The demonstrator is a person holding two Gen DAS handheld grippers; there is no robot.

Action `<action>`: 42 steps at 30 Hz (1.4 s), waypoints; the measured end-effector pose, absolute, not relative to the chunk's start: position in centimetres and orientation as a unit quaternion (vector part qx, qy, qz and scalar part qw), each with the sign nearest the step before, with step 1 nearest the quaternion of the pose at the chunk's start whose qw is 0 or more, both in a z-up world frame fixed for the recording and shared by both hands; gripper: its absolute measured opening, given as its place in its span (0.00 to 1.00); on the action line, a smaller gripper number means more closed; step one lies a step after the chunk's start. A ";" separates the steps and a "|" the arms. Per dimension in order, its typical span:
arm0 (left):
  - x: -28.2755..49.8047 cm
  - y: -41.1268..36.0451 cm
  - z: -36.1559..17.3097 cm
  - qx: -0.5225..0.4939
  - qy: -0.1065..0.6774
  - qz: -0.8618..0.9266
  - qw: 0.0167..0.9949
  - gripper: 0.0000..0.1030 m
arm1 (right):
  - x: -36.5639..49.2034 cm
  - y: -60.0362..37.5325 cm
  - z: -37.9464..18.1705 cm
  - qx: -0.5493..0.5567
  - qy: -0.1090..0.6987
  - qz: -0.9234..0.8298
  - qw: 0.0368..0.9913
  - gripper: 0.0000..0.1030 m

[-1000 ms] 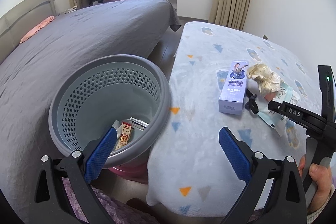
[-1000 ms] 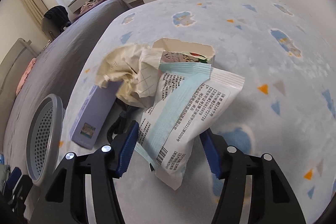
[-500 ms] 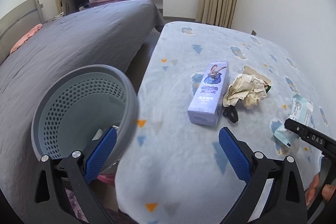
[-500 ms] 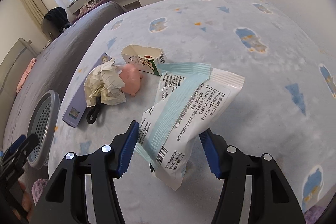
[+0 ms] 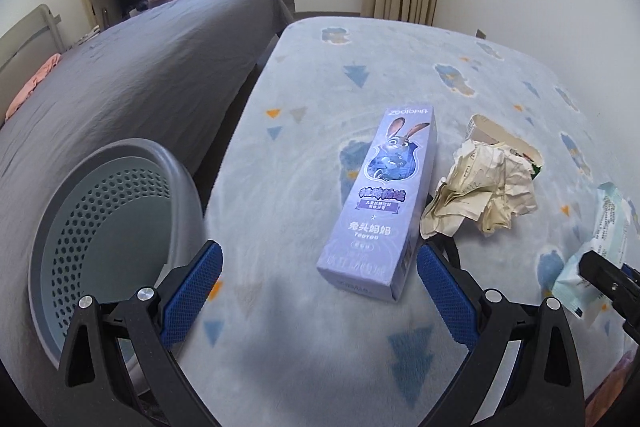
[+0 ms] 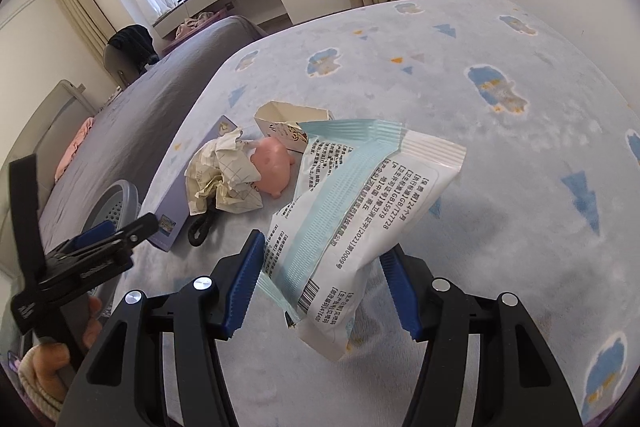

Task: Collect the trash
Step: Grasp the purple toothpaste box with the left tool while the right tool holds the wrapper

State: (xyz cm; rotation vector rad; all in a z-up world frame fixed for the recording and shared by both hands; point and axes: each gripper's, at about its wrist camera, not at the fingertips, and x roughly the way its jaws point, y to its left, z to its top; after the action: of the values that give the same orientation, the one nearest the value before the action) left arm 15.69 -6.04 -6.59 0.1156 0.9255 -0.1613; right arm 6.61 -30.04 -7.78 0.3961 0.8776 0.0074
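Observation:
My right gripper (image 6: 322,287) is shut on a white and light-blue plastic wrapper (image 6: 360,211) and holds it lifted over the blanket; the wrapper also shows in the left wrist view (image 5: 600,239). My left gripper (image 5: 318,299) is open and empty, just in front of a purple toothpaste box (image 5: 384,203). Crumpled paper (image 5: 480,199) lies to the right of the box, against a torn carton (image 5: 496,135). The grey perforated trash basket (image 5: 108,227) stands at the left, below the bed edge.
A pink pig toy (image 6: 274,167) and a black clip (image 6: 202,227) lie by the crumpled paper (image 6: 224,179). The light-blue patterned blanket (image 5: 400,83) covers the surface. A grey bed (image 5: 140,67) lies to the left. Curtains and a wall stand behind.
My left gripper swung from over the basket to the right, toward the purple box. My right gripper lifted the wrapper up and back from the pile.

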 end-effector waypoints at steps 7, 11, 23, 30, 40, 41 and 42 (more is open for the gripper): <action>17.5 -7.4 -8.4 0.072 0.459 -0.079 0.882 0.93 | 7.0 -30.4 -8.3 0.204 0.424 0.012 0.882 0.56; 18.4 -8.2 -9.1 0.079 0.461 -0.078 0.880 0.93 | 7.2 -30.4 -8.4 0.205 0.424 0.017 0.882 0.56; 20.5 -10.0 -10.2 0.077 0.464 -0.095 0.877 0.83 | 7.3 -30.5 -8.6 0.209 0.424 0.020 0.881 0.56; 20.3 -10.5 -9.9 0.067 0.466 -0.120 0.874 0.48 | 7.1 -30.7 -8.6 0.211 0.424 0.020 0.881 0.56; 17.6 -8.3 -8.2 0.048 0.460 -0.109 0.880 0.42 | 6.7 -30.7 -8.7 0.209 0.424 0.019 0.881 0.56; 17.1 -7.9 -7.8 0.047 0.456 -0.106 0.882 0.42 | 6.6 -30.8 -8.6 0.208 0.423 0.018 0.882 0.56; 16.7 -7.6 -7.5 0.045 0.453 -0.105 0.884 0.42 | 6.5 -30.7 -8.6 0.207 0.423 0.018 0.882 0.56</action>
State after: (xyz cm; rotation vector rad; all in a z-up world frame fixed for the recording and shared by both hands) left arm 16.73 -7.64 -7.49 0.0943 0.9437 -0.2186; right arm 6.52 -30.73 -8.59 0.4312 0.8802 0.0378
